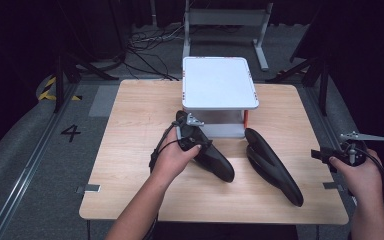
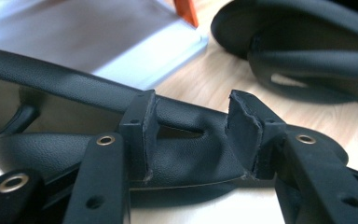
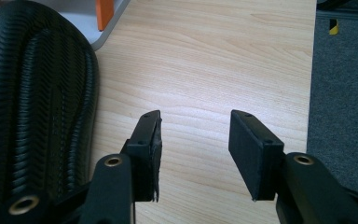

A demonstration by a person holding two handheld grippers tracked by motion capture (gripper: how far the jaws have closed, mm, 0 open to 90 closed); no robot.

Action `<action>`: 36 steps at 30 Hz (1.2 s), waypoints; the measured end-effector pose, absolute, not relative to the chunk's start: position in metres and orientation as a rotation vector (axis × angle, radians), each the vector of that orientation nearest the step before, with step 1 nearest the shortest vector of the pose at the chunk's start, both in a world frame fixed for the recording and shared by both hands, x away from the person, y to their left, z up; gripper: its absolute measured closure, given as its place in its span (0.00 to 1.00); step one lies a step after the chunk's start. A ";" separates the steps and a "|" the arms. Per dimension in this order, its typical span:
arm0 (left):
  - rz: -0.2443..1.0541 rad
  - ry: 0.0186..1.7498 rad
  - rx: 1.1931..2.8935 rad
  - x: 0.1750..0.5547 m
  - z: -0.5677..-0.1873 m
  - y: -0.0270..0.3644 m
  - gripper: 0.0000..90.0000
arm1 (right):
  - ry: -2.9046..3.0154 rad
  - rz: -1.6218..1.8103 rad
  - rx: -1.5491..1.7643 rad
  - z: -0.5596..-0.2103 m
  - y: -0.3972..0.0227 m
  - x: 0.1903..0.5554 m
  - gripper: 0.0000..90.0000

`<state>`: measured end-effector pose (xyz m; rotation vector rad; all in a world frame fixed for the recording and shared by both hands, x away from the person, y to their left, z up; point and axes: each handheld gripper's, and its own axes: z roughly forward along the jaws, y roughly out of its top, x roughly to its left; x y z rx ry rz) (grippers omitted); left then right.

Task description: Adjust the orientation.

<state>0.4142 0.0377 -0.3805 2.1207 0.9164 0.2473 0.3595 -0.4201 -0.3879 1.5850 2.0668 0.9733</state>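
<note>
Two black shoes lie on the wooden table point(image 1: 130, 150). My left gripper point(image 1: 203, 145) is down at the left shoe point(image 1: 217, 162). In the left gripper view, the left gripper point(image 2: 193, 135) has its jaws apart, and the left shoe's point(image 2: 74, 93) upper lies just behind and between the pads without being pressed. The right shoe point(image 1: 272, 165) lies apart from it, on its side. My right gripper point(image 1: 321, 155) hovers at the table's right edge. Seen in its own view, the right gripper point(image 3: 196, 149) is open over bare wood, and the right shoe's point(image 3: 32, 102) ribbed sole is to its left.
A white two-tier stand point(image 1: 220, 82) with orange posts sits at the table's far middle, just behind both shoes. Its lower shelf point(image 2: 121, 42) is close behind the left shoe. Grey floor point(image 3: 345, 93) drops off past the table's right edge.
</note>
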 end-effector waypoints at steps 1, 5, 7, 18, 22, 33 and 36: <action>0.247 0.916 2.121 0.414 -0.381 0.038 0.59 | 2.067 0.973 1.585 -0.388 -0.420 0.360 0.61; 0.243 0.883 2.098 0.431 -0.386 0.017 0.57 | 2.065 0.990 1.583 -0.387 -0.421 0.359 0.60; 0.253 0.882 2.109 0.435 -0.388 0.013 0.57 | 2.057 0.998 1.589 -0.388 -0.422 0.360 0.60; 0.283 0.934 2.177 0.446 -0.409 0.005 0.50 | 2.031 1.023 1.602 -0.386 -0.429 0.358 0.59; 0.322 0.896 2.172 0.435 -0.404 0.011 0.42 | 2.037 1.022 1.600 -0.387 -0.426 0.359 0.59; 0.224 0.863 2.275 0.411 -0.414 0.010 0.59 | 2.064 1.021 1.579 -0.388 -0.417 0.362 0.59; 0.198 0.893 2.328 0.409 -0.423 0.010 0.71 | 2.063 1.025 1.580 -0.387 -0.417 0.363 0.59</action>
